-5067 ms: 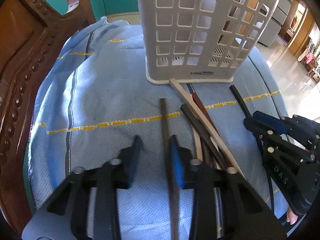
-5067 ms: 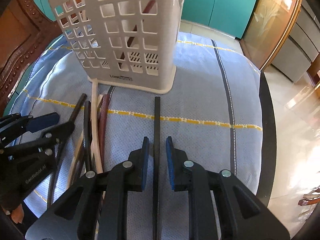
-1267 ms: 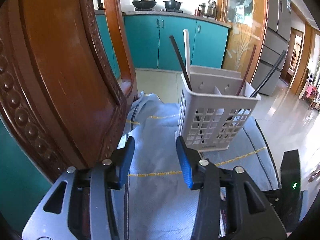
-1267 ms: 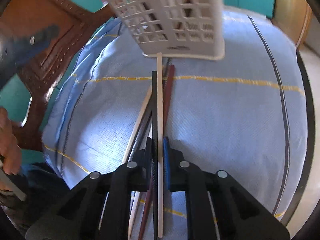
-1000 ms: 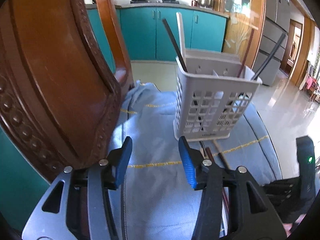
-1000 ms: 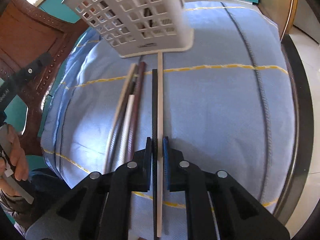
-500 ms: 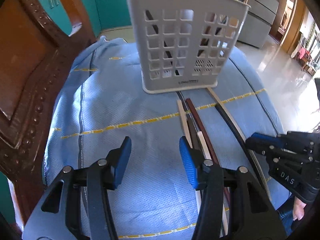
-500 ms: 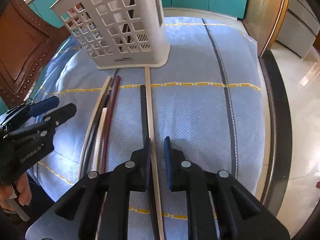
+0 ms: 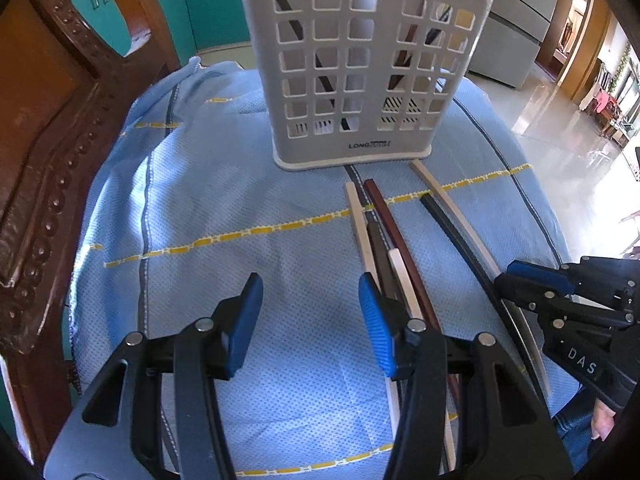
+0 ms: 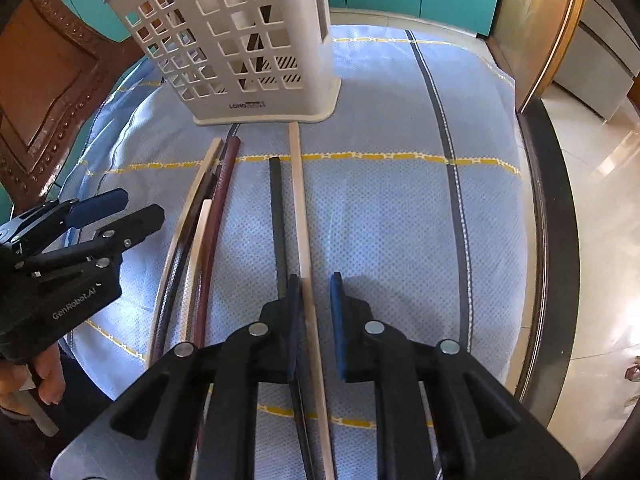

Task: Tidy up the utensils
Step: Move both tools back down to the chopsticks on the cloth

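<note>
My left gripper point(image 9: 310, 322) hangs spread wide over bare blue woven cloth point(image 9: 224, 200), left of the loose sticks, short of the white lattice plastic utensil basket point(image 9: 356, 68). A pale, dark and maroon chopstick bundle point(image 10: 200, 248) lies before that basket. My right gripper point(image 10: 314, 312), part-open, straddles the pale wooden chopstick point(image 10: 302, 216) beside a black one point(image 10: 277, 216).

Basket point(image 9: 360, 80): white, square-grid holes. Cloth point(image 9: 240, 200): light blue, yellow dashed and dark stripes. Chopsticks point(image 10: 298, 200) below basket: cream, maroon, black.
</note>
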{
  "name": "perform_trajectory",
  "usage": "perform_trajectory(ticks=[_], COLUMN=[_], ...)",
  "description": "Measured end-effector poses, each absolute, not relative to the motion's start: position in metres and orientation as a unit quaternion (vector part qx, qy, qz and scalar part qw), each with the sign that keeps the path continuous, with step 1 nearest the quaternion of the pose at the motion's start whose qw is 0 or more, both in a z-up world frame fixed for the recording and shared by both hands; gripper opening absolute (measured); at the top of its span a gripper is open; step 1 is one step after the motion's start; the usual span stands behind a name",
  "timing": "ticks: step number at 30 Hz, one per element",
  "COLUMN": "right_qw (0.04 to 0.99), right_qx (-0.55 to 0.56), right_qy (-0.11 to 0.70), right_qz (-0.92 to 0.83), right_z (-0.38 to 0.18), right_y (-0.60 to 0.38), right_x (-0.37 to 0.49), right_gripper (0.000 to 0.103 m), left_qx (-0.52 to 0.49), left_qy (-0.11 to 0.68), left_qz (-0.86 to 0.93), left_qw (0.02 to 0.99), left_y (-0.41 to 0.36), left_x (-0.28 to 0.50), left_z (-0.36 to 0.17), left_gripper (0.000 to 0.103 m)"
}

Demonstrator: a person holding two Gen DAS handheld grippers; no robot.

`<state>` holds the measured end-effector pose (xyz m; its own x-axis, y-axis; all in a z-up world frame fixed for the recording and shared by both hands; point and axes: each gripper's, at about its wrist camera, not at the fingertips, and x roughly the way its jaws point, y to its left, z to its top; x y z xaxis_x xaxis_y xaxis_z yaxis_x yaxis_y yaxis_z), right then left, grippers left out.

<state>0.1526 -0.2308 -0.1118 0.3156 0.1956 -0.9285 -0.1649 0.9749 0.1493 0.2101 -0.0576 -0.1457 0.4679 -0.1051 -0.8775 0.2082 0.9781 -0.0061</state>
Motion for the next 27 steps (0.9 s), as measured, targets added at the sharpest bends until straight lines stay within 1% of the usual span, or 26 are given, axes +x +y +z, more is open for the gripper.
perform_trajectory(ticks=[15,19,24,27], right_qw=[0.812,0.811,0.813,0.813], right_qx=[0.008,0.012,0.006,0.007], right_qy=[0.573,0.574,0.573,0.573], right_qz=[0.108,0.108,0.104,0.103], right_z=[-0.111,-0.112,-0.112,-0.112], right_y=[-0.228,-0.228,-0.225,-0.225], right_x=[0.152,0.153,0.154,0.155], right_gripper=[0.016,0.016,0.017,0.017], left_qx=[0.067,0.066,0.067,0.061], left_qy=[0.516,0.521,0.535,0.527], left_qz=[-0.099,-0.092,-0.083,-0.084], left_qw=[0.848,0.846,0.838,0.843], left_y=[-0.071,-0.065,-0.052,-0.047], left_x=[0.206,0.206,0.209,0.205], left_z=[-0.155,-0.154,-0.160,-0.156], left_gripper=[0.054,0.057,0.059,0.058])
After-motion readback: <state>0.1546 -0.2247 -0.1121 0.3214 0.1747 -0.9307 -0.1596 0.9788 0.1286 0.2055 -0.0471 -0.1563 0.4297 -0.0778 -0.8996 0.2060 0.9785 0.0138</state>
